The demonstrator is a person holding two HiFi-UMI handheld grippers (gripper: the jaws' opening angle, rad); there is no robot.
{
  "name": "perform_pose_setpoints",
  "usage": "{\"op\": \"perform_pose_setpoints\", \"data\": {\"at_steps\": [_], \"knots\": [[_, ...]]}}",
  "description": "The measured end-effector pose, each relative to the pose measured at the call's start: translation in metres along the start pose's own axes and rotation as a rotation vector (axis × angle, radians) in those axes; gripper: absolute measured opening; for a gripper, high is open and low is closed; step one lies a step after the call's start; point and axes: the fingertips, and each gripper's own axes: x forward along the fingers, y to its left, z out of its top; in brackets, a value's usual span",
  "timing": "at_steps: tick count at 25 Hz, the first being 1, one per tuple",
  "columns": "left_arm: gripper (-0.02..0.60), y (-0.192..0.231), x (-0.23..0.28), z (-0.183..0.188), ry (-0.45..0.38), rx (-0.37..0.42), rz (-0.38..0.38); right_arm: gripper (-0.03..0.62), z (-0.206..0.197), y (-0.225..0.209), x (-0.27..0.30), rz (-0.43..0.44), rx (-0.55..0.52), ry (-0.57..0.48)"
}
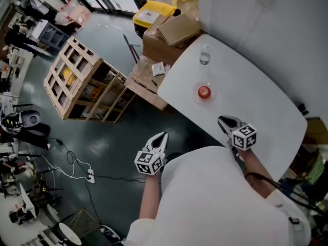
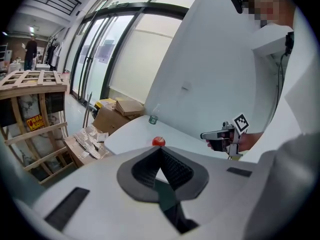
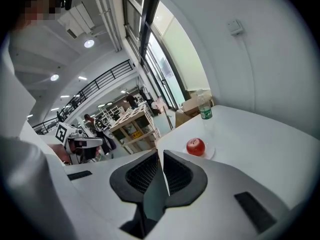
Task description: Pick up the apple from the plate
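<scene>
A red apple [image 1: 204,91] sits on a small white plate [image 3: 209,153] near the left edge of the white table [image 1: 256,101]. It also shows in the left gripper view [image 2: 158,141] and the right gripper view [image 3: 195,146]. My right gripper [image 1: 224,121] hovers over the table's near edge, short of the apple, shut and empty [image 3: 161,153]. My left gripper [image 1: 162,136] is off the table, over the floor to the left, its jaws together with nothing in them [image 2: 160,150]. Each gripper shows in the other's view: the right [image 2: 215,134], the left [image 3: 87,143].
A clear water bottle [image 1: 205,57] stands on the table beyond the apple. Cardboard boxes [image 1: 171,32] and a yellow bin [image 1: 148,14] lie past the table's far-left end. A wooden crate [image 1: 77,78] stands on the floor at left, with cables [image 1: 77,165] nearby.
</scene>
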Motion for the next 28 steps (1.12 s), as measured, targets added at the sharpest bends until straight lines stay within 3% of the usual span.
{"op": "perform_pose_setpoints", "data": {"at_steps": [13, 20, 28], "knots": [[0.002, 0.004, 0.027, 0.024, 0.04, 0.033, -0.007, 0.052, 0.0, -0.014, 0.032, 0.02, 0.001, 0.061], [0.002, 0.031, 0.041, 0.034, 0.071, 0.048, -0.051, 0.053, 0.01, -0.017, 0.05, -0.043, 0.04, 0.043], [0.002, 0.046, 0.067, 0.052, 0.113, 0.084, -0.151, 0.054, 0.018, -0.031, 0.071, -0.139, 0.091, 0.034]]}}
